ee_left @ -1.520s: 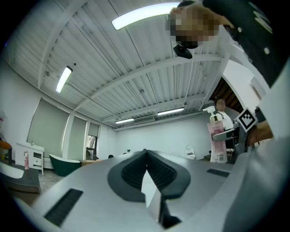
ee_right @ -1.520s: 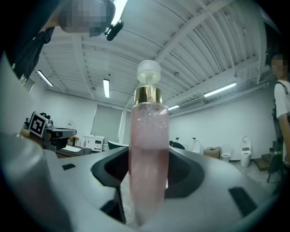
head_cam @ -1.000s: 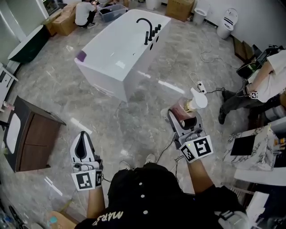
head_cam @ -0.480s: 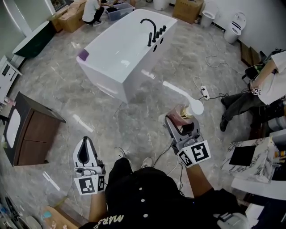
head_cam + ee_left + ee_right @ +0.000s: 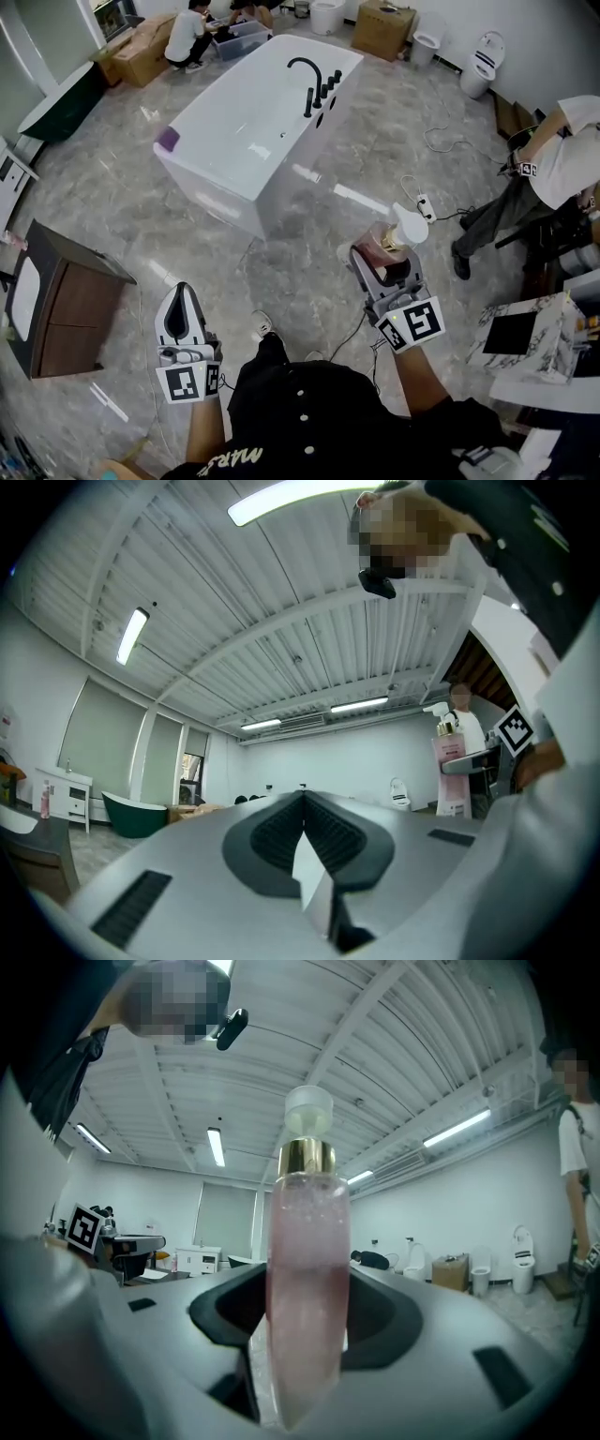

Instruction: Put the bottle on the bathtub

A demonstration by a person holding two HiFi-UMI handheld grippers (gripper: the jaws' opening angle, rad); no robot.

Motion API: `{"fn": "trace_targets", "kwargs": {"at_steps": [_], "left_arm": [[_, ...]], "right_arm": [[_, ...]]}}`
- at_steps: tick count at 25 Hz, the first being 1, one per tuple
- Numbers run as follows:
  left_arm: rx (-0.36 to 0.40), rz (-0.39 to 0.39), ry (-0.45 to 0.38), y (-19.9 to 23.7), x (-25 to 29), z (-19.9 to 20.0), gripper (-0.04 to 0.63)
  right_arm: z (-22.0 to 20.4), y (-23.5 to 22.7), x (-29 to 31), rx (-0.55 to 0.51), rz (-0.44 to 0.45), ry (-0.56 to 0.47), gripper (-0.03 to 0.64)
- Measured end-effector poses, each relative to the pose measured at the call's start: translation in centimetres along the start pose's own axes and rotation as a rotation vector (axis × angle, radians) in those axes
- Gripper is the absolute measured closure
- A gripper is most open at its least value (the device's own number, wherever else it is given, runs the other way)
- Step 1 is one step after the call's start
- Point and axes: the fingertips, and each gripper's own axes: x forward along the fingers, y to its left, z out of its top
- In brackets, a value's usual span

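Bottle (image 5: 388, 240), pinched at its body by the right hand-held gripper (image 5: 382, 257) at lower right, looks rigid, smooth, probably slippery; bathtub (image 5: 285, 184) well apart, upper centre. Left hand-held gripper (image 5: 178, 307): pressed together.

Bright ceiling strip lights (image 5: 300, 494); floor glare; fisheye edge distortion.
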Motion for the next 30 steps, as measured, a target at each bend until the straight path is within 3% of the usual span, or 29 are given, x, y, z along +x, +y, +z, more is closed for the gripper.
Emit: {"fn": "trace_targets", "kwargs": {"at_steps": [12, 23, 30], "left_arm": [[-0.035, -0.052, -0.014, 6.8, 9.8, -1.5, 0.586], [-0.056, -0.096, 0.002, 12.6, 14.2, -3.5, 0.586], [-0.068, -0.098, 0.031, 14.0, 16.4, -5.1, 0.586]], "right_arm": [[0.5, -0.9, 9.9, -0.015, -0.068, 0.006, 0.388], [-0.3, 0.7, 16.3, -0.007, -0.115, 0.025, 0.388], [-1.3, -0.2, 19.1, -0.007, -0.126, 0.047, 0.388]]}}
